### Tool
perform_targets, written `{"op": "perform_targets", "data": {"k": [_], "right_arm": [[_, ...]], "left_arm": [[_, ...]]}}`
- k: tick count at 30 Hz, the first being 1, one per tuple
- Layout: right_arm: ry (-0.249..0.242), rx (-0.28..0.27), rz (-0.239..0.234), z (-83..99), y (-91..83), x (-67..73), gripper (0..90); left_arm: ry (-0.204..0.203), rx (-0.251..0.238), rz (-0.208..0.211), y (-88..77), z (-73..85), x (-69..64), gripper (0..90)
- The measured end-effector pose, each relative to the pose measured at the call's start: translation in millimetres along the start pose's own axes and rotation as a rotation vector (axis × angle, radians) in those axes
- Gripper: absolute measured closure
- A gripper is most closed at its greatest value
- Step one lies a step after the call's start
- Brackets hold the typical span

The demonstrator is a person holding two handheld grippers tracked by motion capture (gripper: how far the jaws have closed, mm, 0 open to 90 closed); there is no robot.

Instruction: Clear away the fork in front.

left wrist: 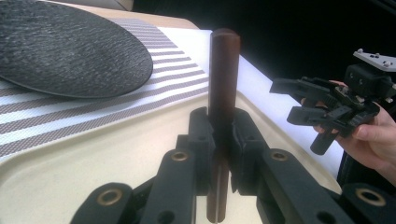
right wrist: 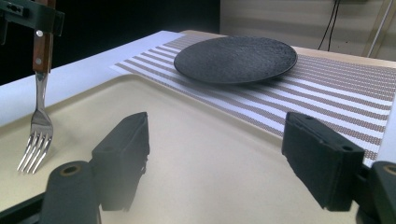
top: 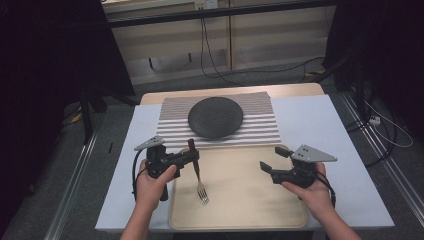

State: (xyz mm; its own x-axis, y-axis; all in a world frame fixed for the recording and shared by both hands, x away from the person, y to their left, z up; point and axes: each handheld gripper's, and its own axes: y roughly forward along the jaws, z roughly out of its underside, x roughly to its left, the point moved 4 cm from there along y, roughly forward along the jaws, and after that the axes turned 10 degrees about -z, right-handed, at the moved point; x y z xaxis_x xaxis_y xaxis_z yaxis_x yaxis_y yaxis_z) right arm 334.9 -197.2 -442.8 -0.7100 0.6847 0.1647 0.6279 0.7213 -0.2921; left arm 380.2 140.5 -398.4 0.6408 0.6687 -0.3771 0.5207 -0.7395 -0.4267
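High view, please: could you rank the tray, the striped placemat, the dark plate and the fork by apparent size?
1. Tray
2. Striped placemat, partly hidden under the plate
3. Dark plate
4. Fork, clamped in the left gripper

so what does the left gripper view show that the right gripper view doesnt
Left gripper view alone: the left gripper shut on the fork's brown handle, and, farther off, the right gripper in a hand.

Right gripper view alone: the fork's tines hanging just over the tray, the right gripper's open jaws with nothing between them, and cables by the back wall.

Both: the dark plate on the striped mat, the beige tray and the white table.
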Motion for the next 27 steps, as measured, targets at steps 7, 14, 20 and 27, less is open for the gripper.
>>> {"op": "perform_targets", "data": {"k": [7, 14, 20, 27], "right_arm": [[0.008, 0.001, 0.019, 2.3, -9.6, -4.9, 22.2], [0.012, 0.009, 0.037, 7.1, -21.1, -11.5, 20.7], [0.003, 0.008, 0.043, 7.3, -26.5, -12.1, 19.9], [0.017, -0.002, 0.061, 11.5, -35.7, -16.3, 19.6]], "left_arm": [[-0.008, 0.014, -0.008, -7.3, -1.0, 5.4, 80.6], [-0.010, 0.032, -0.018, -10.4, -0.4, 11.3, 80.6], [-0.019, 0.056, -0.011, -9.8, -0.4, 13.2, 80.6], [-0.013, 0.072, -0.045, -4.6, 3.9, 21.5, 78.9]]}}
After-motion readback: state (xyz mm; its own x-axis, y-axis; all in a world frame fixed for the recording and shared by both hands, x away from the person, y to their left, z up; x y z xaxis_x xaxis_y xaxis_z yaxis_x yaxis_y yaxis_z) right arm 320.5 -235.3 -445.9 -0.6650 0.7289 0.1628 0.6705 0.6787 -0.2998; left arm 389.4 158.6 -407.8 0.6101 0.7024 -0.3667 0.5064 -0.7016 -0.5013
